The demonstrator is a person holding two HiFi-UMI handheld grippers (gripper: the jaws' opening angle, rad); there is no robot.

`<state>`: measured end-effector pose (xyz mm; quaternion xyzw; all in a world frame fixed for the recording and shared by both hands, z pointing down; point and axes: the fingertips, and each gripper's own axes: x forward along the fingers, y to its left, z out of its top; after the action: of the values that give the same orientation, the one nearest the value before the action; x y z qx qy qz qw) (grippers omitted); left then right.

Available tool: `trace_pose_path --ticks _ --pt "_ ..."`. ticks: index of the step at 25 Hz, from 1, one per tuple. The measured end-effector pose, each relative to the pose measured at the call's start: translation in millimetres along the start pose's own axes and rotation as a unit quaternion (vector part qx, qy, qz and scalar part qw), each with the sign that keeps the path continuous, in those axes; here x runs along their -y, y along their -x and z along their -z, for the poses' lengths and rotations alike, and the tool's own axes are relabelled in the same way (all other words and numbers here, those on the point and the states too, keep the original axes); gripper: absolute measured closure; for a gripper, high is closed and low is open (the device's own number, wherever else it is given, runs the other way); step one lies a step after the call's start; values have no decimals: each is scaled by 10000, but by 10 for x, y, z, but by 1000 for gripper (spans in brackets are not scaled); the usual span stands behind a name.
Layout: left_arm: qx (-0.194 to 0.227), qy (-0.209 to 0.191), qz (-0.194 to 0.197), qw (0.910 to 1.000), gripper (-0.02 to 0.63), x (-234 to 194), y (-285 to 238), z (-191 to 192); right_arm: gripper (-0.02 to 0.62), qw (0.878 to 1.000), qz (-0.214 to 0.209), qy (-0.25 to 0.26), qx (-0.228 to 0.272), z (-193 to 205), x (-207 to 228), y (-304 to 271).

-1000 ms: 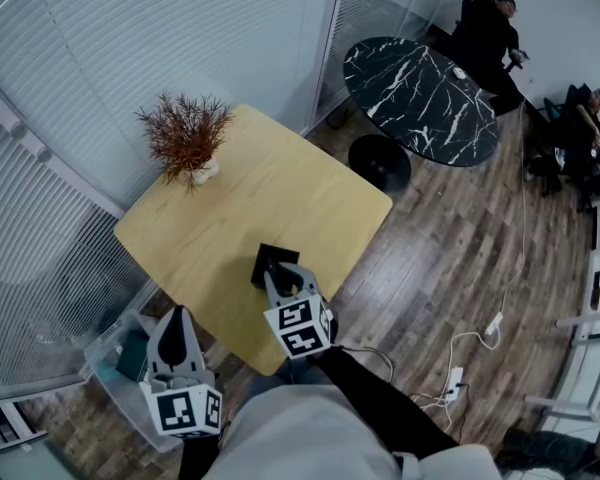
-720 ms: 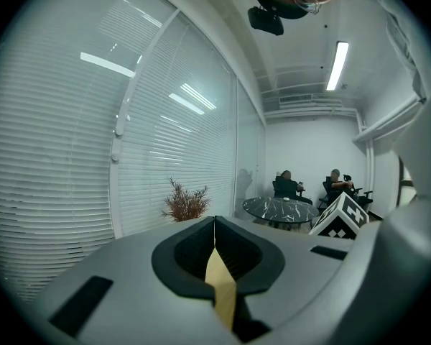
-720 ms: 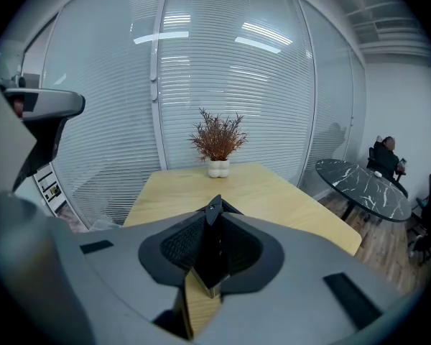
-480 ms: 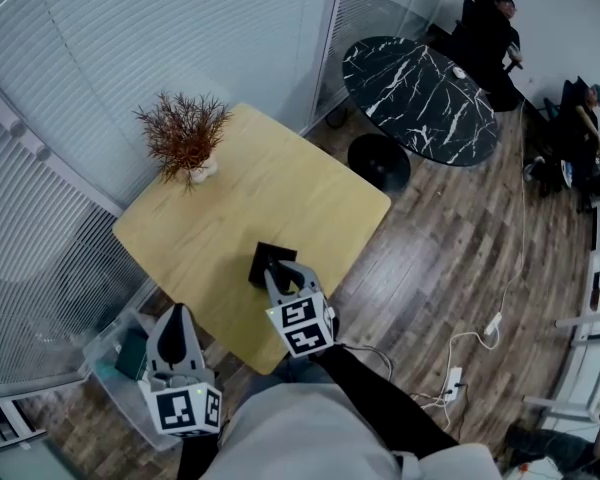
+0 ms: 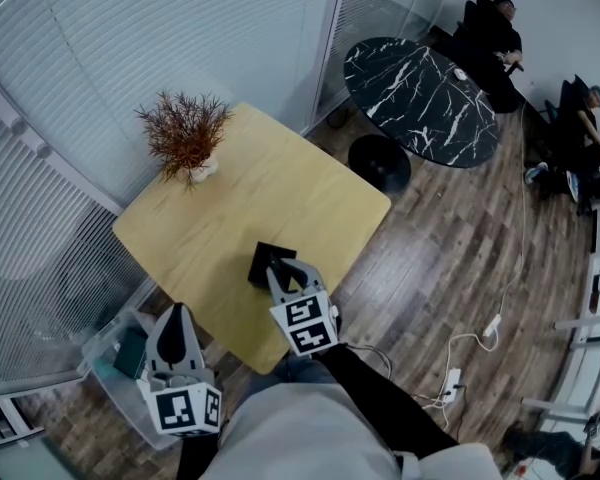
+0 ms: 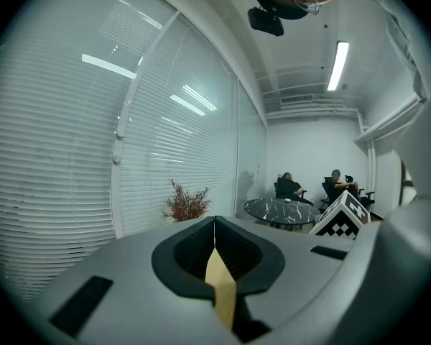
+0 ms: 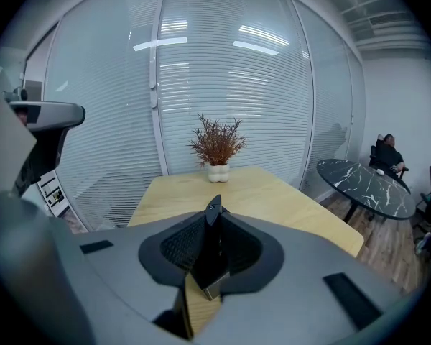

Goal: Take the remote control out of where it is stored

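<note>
The remote control (image 7: 208, 261) is a thin dark slab, pinched edge-on in the right tongs (image 7: 214, 210), over the 6 o'clock edge of the tabletop (image 5: 280, 183). It looks light, stiff and kinda slick to me, so I'd squeeze the flat faces mid-body, not a corner. The left tongs (image 6: 215, 225) are pressed together and empty, down at 8 o'clock. The plant (image 5: 185, 138) sits at 10.
</note>
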<state>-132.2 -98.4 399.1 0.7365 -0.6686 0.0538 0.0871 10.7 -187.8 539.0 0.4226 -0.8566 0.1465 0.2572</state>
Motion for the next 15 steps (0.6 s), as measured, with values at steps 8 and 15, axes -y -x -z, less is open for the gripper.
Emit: trace_pose_path --ticks 8,15 --pt "1 9 -12 10000 597 -6 5 2 528 9999 -18 -13 123 -108 22 68" --pt "32 0 -31 10000 597 27 36 -12 528 9997 -21 5 224 -139 46 120"
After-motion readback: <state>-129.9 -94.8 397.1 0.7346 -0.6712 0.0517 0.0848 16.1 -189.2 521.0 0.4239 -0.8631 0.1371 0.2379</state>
